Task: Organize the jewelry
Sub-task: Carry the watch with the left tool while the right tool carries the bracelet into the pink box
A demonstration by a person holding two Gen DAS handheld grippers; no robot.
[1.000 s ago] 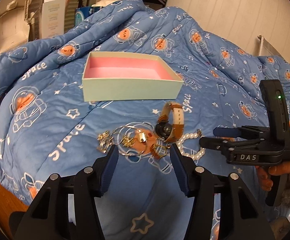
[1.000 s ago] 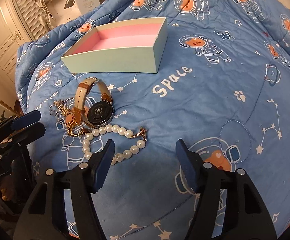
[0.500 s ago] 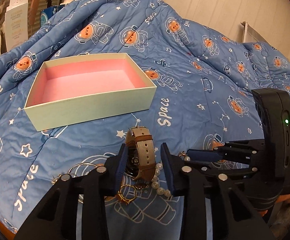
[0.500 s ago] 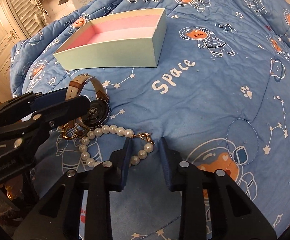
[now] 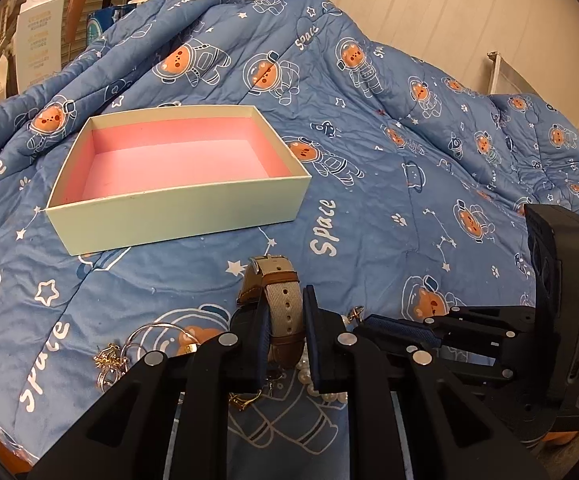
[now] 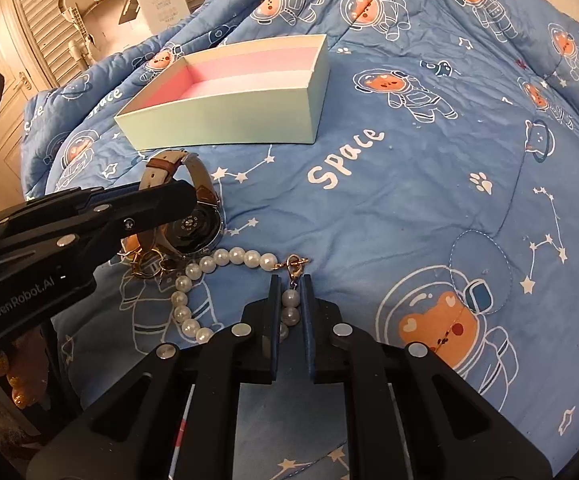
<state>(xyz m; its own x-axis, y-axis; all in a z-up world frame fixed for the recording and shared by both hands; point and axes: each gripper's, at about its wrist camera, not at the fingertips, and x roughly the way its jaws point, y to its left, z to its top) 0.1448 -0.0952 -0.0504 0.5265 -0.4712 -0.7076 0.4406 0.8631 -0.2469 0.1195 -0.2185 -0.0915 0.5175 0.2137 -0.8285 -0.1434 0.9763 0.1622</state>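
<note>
— Anything boxed yet?
— No. The gift box (image 5: 177, 216) sits bare mid-bed; left gripper (image 5: 284, 322) clenches the wristwatch (image 5: 279, 296), right gripper (image 6: 290, 304) pinches the pearl bracelet (image 6: 225, 258); the earrings (image 5: 129, 350) wait.

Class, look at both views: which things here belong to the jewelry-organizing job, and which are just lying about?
Belongs to the job:
watch
pearl bracelet
gold rings and earrings
pink-lined box
left gripper
right gripper

Just lying about:
space-print quilt
white carton
</note>
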